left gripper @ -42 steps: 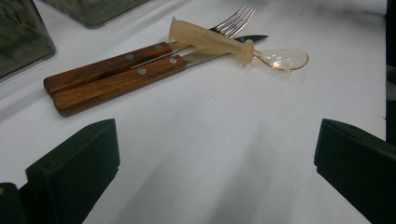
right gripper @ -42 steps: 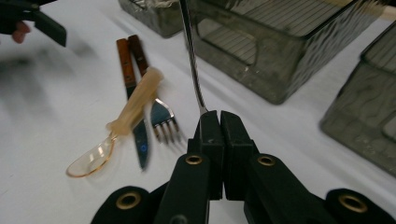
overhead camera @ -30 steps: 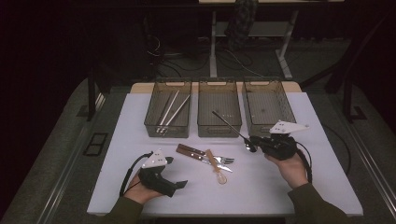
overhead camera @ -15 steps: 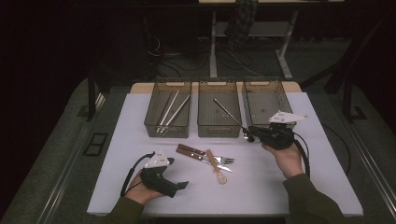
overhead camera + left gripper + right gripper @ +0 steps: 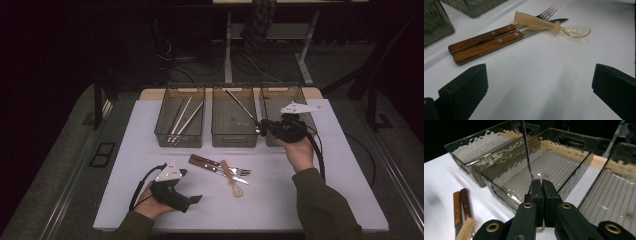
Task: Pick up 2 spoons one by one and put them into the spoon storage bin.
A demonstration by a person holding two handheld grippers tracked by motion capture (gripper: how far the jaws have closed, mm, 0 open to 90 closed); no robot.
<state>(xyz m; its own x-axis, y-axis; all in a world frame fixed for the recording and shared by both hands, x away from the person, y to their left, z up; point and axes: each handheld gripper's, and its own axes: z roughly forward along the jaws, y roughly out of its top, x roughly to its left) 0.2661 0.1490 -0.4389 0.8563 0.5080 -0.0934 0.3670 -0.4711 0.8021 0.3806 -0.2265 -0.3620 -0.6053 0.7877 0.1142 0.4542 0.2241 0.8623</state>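
Nearest to us, our left gripper [image 5: 196, 199] rests low on the white table [image 5: 320, 200] w/ jaws wide apart, nothing between them. It sits where it sat a second ago. Just ahead of it in the left gripper view lie a wooden-handled fork [image 5: 499, 32] and knife [image 5: 506, 41] side by side, touching, w/ a clear plastic spoon [image 5: 549, 23] laid across their metal ends. These three haven't shifted vs. the earlier frame.

Farther off, our right gripper [image 5: 261, 128] has its jaws pressed together on one end of a thin metal utensil [image 5: 240, 105]; we can't tell what kind. The right gripper view shows its shaft [image 5: 526, 150] rising from the pads over the middle bin [image 5: 541, 165].

What changed: a second ago the right hand sat lower and nearer us, by the bins' front edge. Now it's up and further in, w/ the utensil slanting over the middle bin [image 5: 234, 116], not released yet. We judge the drop into that bin comes next. The left bin [image 5: 179, 116] holds a few metal pieces, the right bin [image 5: 280, 95] looks empty.
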